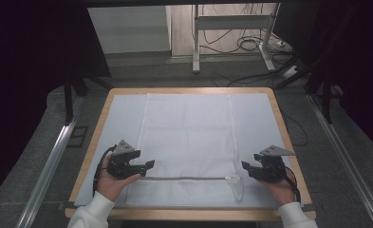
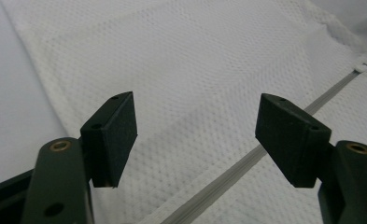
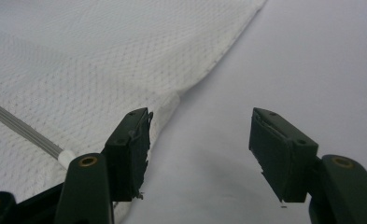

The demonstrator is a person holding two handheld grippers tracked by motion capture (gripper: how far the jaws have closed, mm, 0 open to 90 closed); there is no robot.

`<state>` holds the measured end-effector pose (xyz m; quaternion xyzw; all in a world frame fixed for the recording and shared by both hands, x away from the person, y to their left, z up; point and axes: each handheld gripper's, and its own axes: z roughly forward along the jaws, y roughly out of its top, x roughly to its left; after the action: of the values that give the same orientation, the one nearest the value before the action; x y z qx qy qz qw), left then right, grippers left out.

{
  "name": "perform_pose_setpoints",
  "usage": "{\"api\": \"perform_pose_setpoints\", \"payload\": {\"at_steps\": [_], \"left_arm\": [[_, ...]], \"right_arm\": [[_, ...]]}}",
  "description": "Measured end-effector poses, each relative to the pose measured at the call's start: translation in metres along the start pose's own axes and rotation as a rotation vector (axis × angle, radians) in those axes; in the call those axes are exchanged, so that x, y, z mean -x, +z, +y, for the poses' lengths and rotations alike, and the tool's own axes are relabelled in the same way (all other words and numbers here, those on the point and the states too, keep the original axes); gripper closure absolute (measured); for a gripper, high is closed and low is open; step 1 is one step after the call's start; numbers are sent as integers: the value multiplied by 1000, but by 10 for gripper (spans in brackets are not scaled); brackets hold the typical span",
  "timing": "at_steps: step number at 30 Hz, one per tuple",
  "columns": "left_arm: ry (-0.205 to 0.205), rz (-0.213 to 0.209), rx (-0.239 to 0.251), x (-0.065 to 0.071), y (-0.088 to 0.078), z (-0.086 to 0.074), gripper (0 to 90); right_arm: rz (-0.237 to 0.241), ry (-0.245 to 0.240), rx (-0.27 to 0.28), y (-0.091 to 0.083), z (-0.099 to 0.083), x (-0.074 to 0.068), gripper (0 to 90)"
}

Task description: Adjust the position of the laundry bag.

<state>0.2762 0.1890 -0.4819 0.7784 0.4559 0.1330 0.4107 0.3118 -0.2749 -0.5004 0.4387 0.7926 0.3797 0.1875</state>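
Note:
A white mesh bag (image 1: 189,137) lies flat on the pale mat (image 1: 117,118) covering the table. A grey zipper (image 1: 184,178) runs across its near end, with a white pull (image 1: 231,178) at the right. My left gripper (image 1: 147,168) hovers at the zipper's left end. Its jaws stand open over the mesh (image 2: 195,60) and the zipper (image 2: 246,163), with nothing between them. My right gripper (image 1: 250,161) is just right of the bag's right edge, open. Its left fingertip (image 3: 130,149) is over the bag's hem (image 3: 172,100), near the zipper's white end (image 3: 67,157). Bare mat (image 3: 288,60) lies under the gap.
The table has a wooden rim (image 1: 91,142). Metal rails (image 1: 51,156) run along the floor on both sides. Beyond the far edge stand desk legs (image 1: 196,42) with loose cables (image 1: 250,42) on the floor. Dark curtains hang at left and right.

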Motion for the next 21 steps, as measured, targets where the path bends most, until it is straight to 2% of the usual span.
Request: {"api": "perform_pose_setpoints", "payload": {"at_steps": [4, 12, 21], "left_arm": [[-3, -18, 3, 6, 3, 4, 299], [24, -64, -30, 19, 16, 11, 333], [37, -82, -42, 29, 23, 15, 322]], "right_arm": [[-3, 18, 12, -5, -4, 6, 368], [-17, 33, 13, -9, -9, 10, 366], [-33, 41, 8, -8, -11, 13, 360]]}}
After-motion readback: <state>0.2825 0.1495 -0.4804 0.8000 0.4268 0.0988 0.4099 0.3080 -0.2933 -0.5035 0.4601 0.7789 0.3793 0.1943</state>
